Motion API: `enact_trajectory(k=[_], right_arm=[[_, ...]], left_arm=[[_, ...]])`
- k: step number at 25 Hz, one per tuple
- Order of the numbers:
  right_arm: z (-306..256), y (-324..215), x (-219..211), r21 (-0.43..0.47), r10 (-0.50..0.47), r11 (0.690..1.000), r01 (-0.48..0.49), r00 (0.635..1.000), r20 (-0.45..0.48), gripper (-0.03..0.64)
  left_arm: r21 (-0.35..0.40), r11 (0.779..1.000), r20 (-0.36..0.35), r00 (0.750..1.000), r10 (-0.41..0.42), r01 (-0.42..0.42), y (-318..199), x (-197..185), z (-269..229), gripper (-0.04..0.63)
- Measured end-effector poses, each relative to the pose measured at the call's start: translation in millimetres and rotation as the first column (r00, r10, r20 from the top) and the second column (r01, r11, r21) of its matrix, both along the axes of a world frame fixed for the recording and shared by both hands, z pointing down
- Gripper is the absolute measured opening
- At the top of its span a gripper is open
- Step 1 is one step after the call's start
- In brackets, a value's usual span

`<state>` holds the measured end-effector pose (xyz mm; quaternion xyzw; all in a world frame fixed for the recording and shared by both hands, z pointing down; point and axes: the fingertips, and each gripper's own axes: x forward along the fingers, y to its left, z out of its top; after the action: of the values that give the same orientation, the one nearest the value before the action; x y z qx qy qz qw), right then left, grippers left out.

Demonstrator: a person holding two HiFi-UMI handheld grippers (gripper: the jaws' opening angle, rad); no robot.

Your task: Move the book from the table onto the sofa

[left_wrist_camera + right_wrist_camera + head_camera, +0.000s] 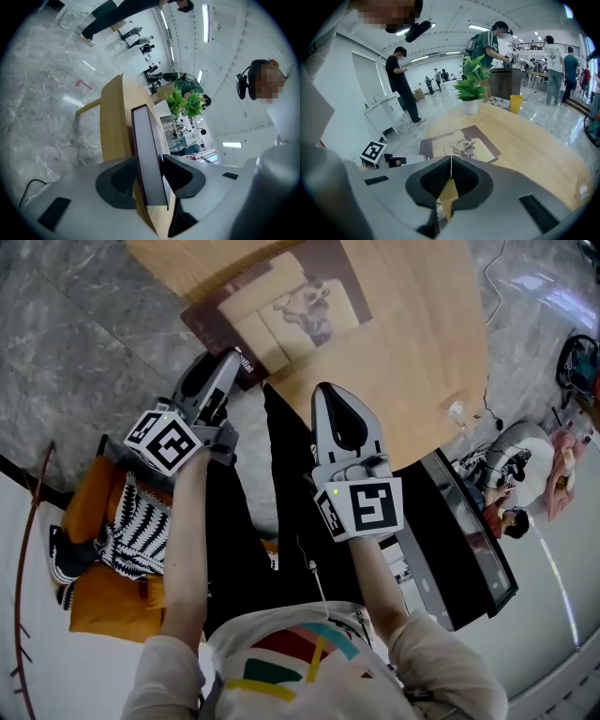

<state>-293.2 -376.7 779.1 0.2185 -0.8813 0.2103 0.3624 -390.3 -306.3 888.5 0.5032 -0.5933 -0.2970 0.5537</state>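
Book (281,310) lies flat on wooden table (412,352), near corner overhanging edge. Left gripper (232,371) clamps that corner, pads pressing both covers. Right gripper (330,395) has jaws together, empty, above table edge. Grasp made; lift, carry and placement on sofa remain.

One book (281,310) at twelve o'clock in the head view, on one table (412,352). Two grippers: the left gripper (236,367) at ten o'clock and the right gripper (326,395) near centre. Each carries one marker cube (169,439), so two cubes. At eight o'clock, one orange cushion (94,507) and one patterned cushion (141,526). In the right gripper view, one plant (471,86) at twelve o'clock, one cup (515,104) at one o'clock, and at least four people (399,75) standing beyond the table.
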Motion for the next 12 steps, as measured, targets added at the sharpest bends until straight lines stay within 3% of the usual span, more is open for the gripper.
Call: enact_trajectory(k=[9, 12], right_arm=[[-3, -1, -3, 0.009, 0.010, 1.000, -0.010, 1.000, 0.006, 0.017], [-6, 4, -6, 0.009, 0.008, 1.000, -0.008, 1.000, 0.011, 0.017]], left_arm=[[0.113, 0.986, -0.113, 0.987, -0.114, 0.126, -1, -16, -37, 0.155], [0.132, 0.981, -0.112, 0.986, -0.124, 0.139, -2, -21, -49, 0.153]])
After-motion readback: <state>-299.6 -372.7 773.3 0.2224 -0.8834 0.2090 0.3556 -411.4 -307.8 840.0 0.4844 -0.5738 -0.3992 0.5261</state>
